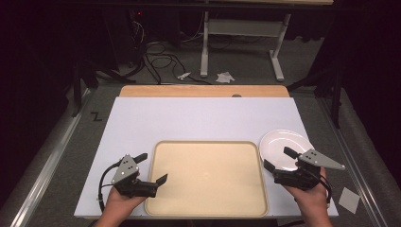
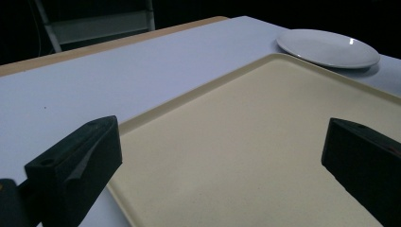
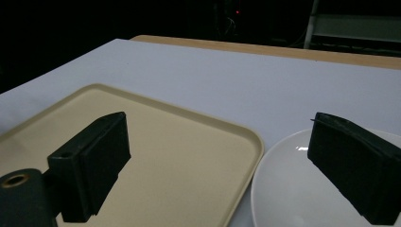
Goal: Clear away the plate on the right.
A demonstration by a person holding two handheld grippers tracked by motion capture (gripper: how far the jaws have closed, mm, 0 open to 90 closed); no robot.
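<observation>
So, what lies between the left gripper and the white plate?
In the high view, the beige tray lies between the left gripper and the white plate; nothing rests on it.

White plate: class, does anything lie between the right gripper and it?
Nothing visible does. The right gripper hangs with its jaws open at the near edge of the white plate, which lies bare on the table just beside the tray.
</observation>
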